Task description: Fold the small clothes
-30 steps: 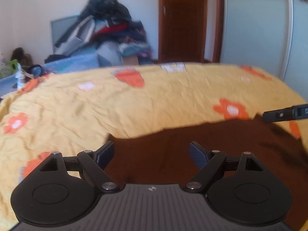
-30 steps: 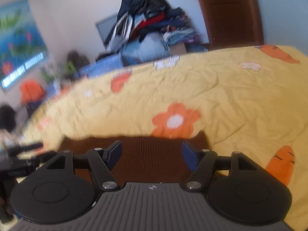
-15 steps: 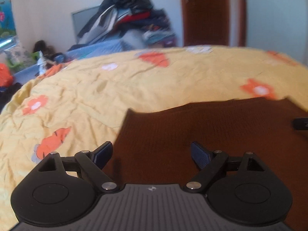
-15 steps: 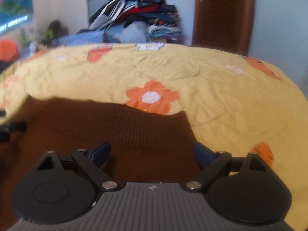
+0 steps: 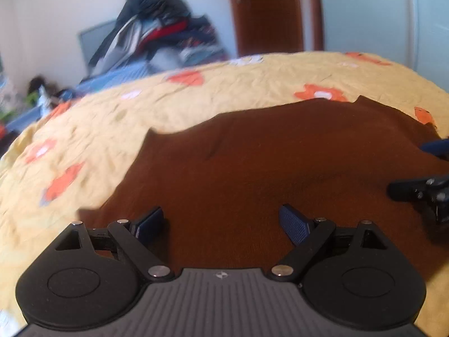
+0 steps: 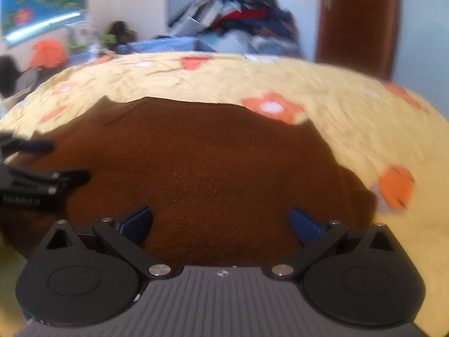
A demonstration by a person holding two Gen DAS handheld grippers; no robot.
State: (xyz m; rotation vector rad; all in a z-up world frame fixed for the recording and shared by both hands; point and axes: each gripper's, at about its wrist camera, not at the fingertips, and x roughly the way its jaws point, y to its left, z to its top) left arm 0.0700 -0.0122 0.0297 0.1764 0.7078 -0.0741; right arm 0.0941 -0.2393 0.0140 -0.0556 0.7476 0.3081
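Now hovering with left gripper (image 5: pixel 221 221) and right gripper (image 6: pixel 221 221) both spread wide, empty, over flat dark-brown knitted garment (image 5: pixel 266 163) on flowered yellow bedspread (image 5: pixel 252 81), probably before pinching its near edge.

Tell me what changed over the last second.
Both grippers, left and right, moved in over the brown garment, which now fills more of each view. Nothing was gripped. Fingers stay open, and the garment stays flat on the yellow bedspread.

The yellow flowered bedsheet (image 5: pixel 252 84) lies bare far and left of the flat brown knitted garment (image 5: pixel 266 163); the piled clothes heap (image 5: pixel 157 39) stands beyond the bed.
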